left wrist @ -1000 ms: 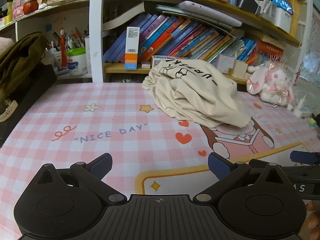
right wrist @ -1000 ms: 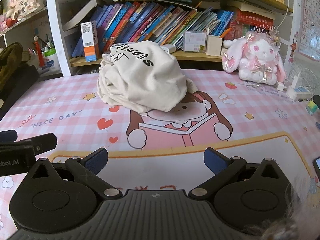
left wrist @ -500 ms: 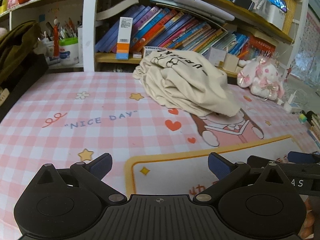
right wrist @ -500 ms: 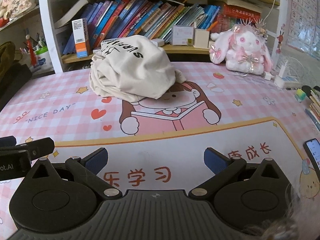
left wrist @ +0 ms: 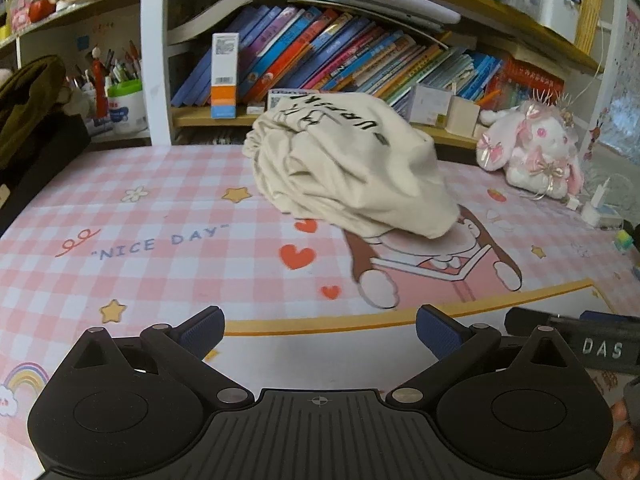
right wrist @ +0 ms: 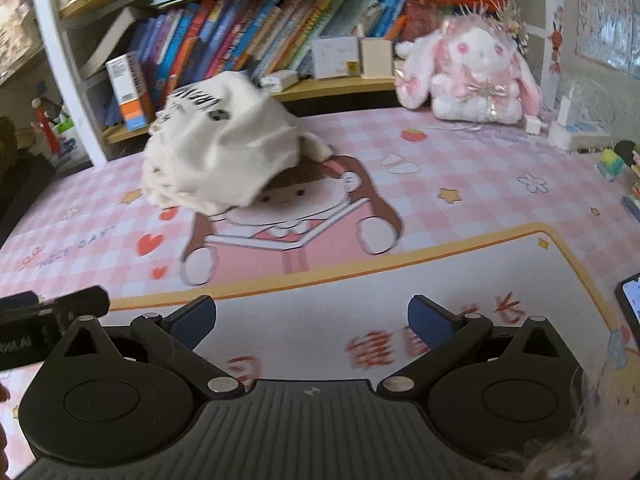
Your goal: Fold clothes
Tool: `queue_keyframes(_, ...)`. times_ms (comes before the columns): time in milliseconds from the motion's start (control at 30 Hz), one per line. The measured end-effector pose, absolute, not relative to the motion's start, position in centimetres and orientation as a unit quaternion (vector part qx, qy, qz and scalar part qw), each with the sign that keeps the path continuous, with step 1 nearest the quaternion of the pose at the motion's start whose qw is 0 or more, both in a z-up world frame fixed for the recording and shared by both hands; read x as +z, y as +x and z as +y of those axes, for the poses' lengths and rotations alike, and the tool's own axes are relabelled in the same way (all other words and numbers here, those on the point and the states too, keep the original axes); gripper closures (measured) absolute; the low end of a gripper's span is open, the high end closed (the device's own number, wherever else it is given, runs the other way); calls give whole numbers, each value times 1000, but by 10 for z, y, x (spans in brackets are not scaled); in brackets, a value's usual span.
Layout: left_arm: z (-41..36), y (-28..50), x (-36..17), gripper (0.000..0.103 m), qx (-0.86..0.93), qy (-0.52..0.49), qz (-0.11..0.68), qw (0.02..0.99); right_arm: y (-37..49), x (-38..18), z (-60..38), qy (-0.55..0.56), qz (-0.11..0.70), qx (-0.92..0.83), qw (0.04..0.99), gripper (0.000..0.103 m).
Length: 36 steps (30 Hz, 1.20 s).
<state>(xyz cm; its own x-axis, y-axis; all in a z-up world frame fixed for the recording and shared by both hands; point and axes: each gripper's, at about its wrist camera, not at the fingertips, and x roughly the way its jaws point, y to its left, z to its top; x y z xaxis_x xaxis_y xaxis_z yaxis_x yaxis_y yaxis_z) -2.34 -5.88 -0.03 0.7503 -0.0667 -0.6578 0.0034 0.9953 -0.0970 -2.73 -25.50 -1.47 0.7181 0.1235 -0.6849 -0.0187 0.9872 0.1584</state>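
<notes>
The cream garment (left wrist: pixel 348 176) lies bunched in a heap on the pink checked bench (left wrist: pixel 160 216), toward its far edge, just in front of the bookshelf (left wrist: pixel 320 112). It is not yet spread or folded.

From the left claw (left wrist: pixel 318 330) the heap sits ahead at about 12 o'clock, well apart. From the right claw (right wrist: pixel 310 320) the same heap (right wrist: pixel 220 160) sits at about 11 o'clock, also well apart. Neither claw is clearly the nearer.

Both claws stand wide, blue pads spread, holding nothing and touching no cloth.

In the left wrist view the heap's long axis runs from about 10 o'clock at the far end to 4 o'clock at the near end. The printed black lettering lies on the far upper side, next to the shelf. The near end tapers to a rounded lobe resting on the cartoon figure printed on the bench. Collar, hem and sleeves cannot be told apart in the bundle.

Judgement: the next move calls for a forward reach with both claws to the near edge.
</notes>
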Motion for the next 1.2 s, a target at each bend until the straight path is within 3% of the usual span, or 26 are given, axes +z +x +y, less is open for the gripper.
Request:
queue_keyframes(567, -131, 5, 3, 2, 15, 6, 360, 933, 17, -29, -346, 95, 374, 151, 910, 0)
queue_keyframes(900, -167, 83, -9, 2, 8, 163, 320, 933, 40, -19, -376, 175, 382, 184, 889, 0)
queue_keyframes(933, -170, 91, -15, 5, 18, 189, 317, 929, 44, -18, -381, 196, 385, 189, 882, 0)
queue_keyframes(967, -171, 97, -19, 16, 28, 210, 315, 925, 47, -17, -386, 216, 388, 193, 875, 0)
queue_keyframes(1000, -169, 100, -19, 39, 35, 220, 313, 923, 50, -16, -391, 237, 391, 197, 867, 0)
queue_keyframes(1033, -165, 100, -17, 80, 39, 218, 311, 924, 53, -16, -395, 257, 393, 201, 860, 0)
queue_keyframes(1067, -159, 98, -9, 93, 39, 202, 307, 929, 54, -17, -397, 275, 395, 204, 853, 0)
queue_keyframes(1200, -143, 55, 46, 98, 11, 141, 231, 963, 60, -21, -406, 347, 399, 216, 821, 0)
